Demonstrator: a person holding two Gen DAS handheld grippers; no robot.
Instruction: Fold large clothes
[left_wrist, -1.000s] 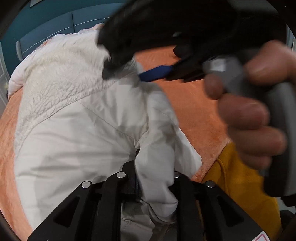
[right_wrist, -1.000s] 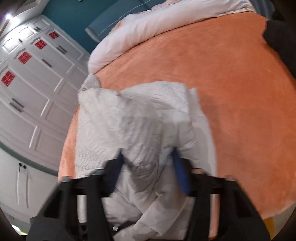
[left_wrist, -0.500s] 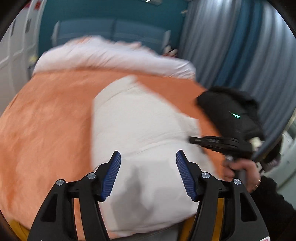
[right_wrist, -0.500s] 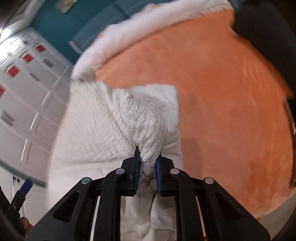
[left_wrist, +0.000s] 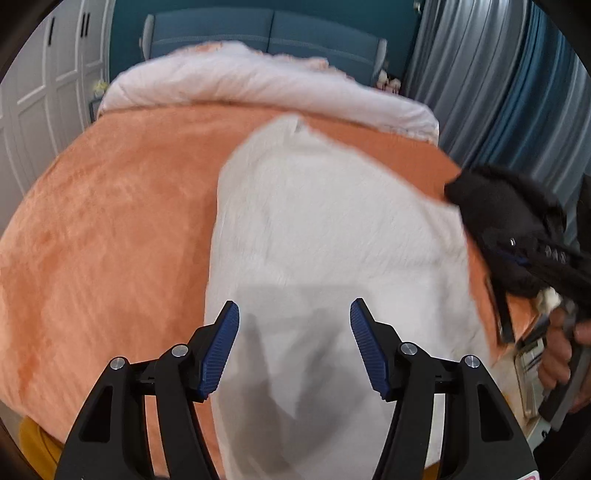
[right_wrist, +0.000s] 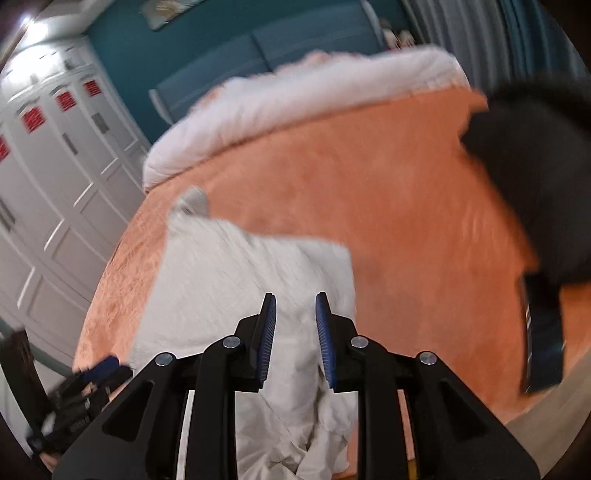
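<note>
A large white garment (left_wrist: 332, 236) lies spread on the orange bed cover (left_wrist: 110, 221); it also shows in the right wrist view (right_wrist: 236, 273). My left gripper (left_wrist: 294, 339) is wide open and empty above the garment's near end. My right gripper (right_wrist: 293, 332) is partly open, jaws a small gap apart, with nothing clamped, above the garment's bunched near edge (right_wrist: 325, 435). The right gripper and its hand show at the right in the left wrist view (left_wrist: 546, 280). The left gripper shows at the lower left in the right wrist view (right_wrist: 85, 391).
A white duvet (left_wrist: 258, 85) lies across the head of the bed before a blue headboard (left_wrist: 266, 33). A black garment (right_wrist: 535, 192) lies at the bed's right side. White wardrobes (right_wrist: 48, 177) stand on the left. Grey-blue curtains (left_wrist: 498, 81) hang on the right. Yellow cloth (left_wrist: 37, 446) hangs at the near edge.
Both grippers have let go of the white garment. The left opened first and pulled back; the right has just opened. The garment now lies flatter on the bed.
</note>
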